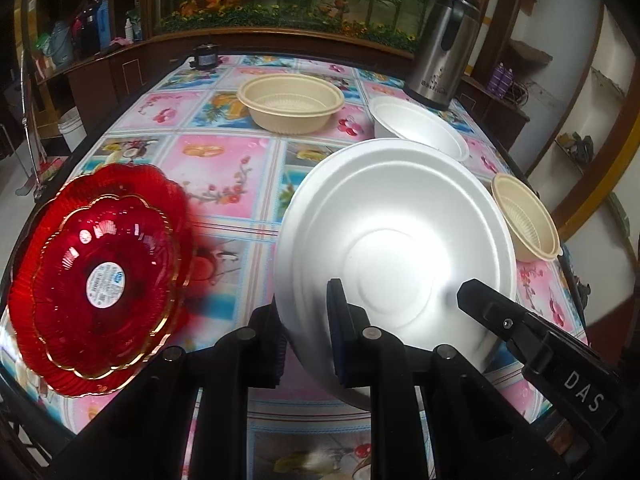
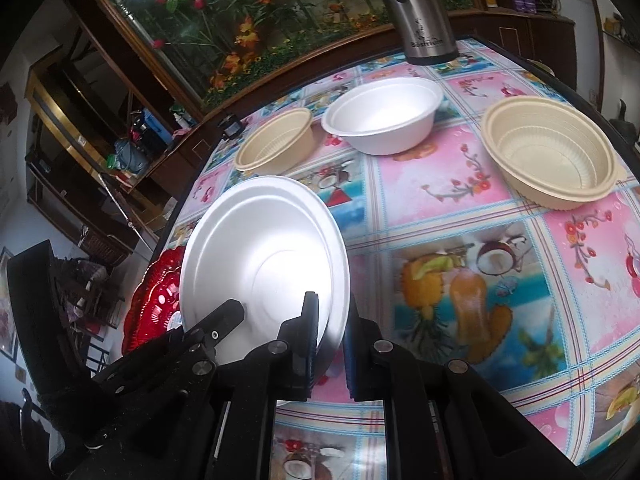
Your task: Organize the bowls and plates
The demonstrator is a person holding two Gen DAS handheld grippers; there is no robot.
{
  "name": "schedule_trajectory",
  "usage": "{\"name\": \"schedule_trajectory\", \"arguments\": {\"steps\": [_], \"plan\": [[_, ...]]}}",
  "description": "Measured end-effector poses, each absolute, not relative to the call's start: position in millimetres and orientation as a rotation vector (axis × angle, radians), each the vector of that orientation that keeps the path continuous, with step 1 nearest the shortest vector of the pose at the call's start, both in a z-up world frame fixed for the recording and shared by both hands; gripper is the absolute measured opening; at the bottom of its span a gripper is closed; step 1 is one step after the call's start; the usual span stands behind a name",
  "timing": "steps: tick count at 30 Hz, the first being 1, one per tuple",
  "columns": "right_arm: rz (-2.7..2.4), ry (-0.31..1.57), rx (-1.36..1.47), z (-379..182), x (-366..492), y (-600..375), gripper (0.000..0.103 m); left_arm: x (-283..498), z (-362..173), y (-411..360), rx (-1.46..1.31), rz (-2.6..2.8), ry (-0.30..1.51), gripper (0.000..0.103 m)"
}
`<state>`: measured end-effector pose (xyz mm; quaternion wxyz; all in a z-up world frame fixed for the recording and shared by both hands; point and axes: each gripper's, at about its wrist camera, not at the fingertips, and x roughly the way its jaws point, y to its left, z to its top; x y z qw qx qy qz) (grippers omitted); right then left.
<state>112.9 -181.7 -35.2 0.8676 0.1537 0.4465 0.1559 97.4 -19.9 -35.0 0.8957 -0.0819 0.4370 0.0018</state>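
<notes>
A white foam plate is tilted above the tablecloth, its rim pinched at both sides. At its nine o'clock lie stacked red glass plates with gilt scalloped edges. Toward twelve sit a beige ribbed bowl and a white foam bowl; at three, another beige bowl.

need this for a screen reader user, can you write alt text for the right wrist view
Two black tools, the right tool and the left tool, clamp opposite edges of a white foam plate, tilted above a fruit-print tablecloth. Behind it sit a white bowl, two beige bowls, a steel jug and red plates.
</notes>
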Motion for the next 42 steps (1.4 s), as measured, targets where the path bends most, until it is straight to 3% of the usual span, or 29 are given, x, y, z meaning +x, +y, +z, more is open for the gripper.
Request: {"name": "schedule_trajectory", "arguments": {"steps": [42], "plan": [[0.65, 0.99, 0.095, -22, 127, 5, 0.01, 68, -29, 141, -0.337, 0.326, 0.866, 0.016]]}}
